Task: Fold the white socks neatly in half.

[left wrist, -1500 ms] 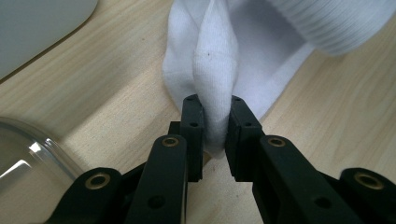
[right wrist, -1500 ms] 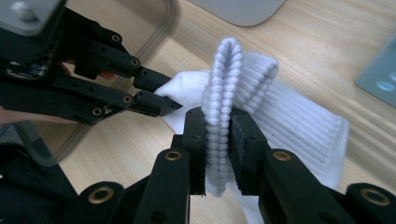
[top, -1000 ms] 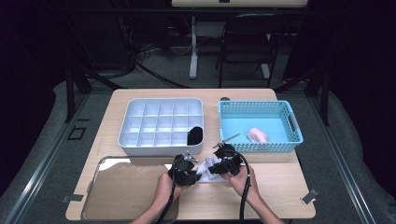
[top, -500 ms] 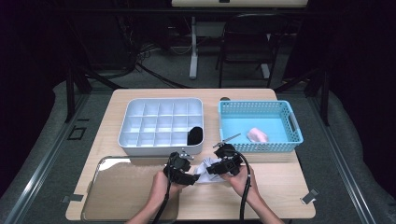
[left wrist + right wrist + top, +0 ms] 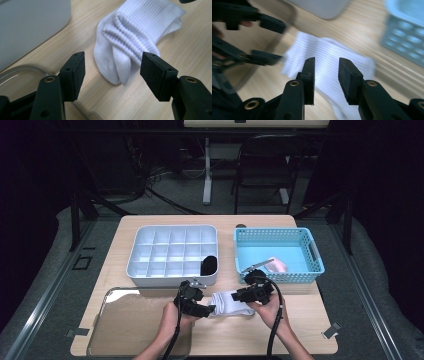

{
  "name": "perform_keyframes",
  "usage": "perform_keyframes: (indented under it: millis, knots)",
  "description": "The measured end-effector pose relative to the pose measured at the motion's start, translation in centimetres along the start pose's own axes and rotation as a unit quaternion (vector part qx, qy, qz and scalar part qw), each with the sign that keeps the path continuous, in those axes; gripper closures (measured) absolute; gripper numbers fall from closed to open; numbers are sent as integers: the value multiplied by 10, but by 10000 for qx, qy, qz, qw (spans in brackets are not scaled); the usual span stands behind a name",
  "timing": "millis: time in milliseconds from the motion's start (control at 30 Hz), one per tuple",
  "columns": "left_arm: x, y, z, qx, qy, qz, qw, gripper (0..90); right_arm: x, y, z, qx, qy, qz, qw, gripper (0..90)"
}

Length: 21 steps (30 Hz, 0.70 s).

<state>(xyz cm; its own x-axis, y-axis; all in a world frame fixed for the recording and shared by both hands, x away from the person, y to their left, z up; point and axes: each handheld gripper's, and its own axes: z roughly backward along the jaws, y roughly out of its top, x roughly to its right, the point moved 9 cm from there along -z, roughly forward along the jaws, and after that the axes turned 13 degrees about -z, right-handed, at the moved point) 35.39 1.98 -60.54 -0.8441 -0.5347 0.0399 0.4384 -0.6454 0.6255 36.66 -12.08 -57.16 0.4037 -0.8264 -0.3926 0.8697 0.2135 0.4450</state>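
Note:
A folded white sock lies on the wooden table between my two grippers. My left gripper sits at its left end. In the left gripper view its jaws have just been opening and stand wide, the sock's ribbed folds lying just beyond the pads, untouched. My right gripper hovers over the sock's right end. Its jaws have just been opening and stand a narrow gap apart above the sock, with nothing between them. The left gripper also shows there.
A grey compartment tray stands behind the sock, a black sock in its front right cell. The blue basket at the right holds a pink item. A clear tray lies at the front left.
Both grippers have opened and let go of the white sock. The right gripper has lifted slightly up and away. More of the sock now shows between them.

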Motion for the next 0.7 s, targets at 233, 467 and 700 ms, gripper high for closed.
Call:
perform_keyframes:
  millis: [233,467,700]
  knots:
    - [0,8,-5,109,16,136,9998,357,43,-11,8,-26,-550,-530,9971,655]
    - [-3,2,-18,-80,45,179,9998,330,51,-21,-9,-527,-476,-605,9956,651]
    - [-2,-7,-23,-316,-158,215,9991,390,55,-28,-17,-831,-498,-592,9935,659]
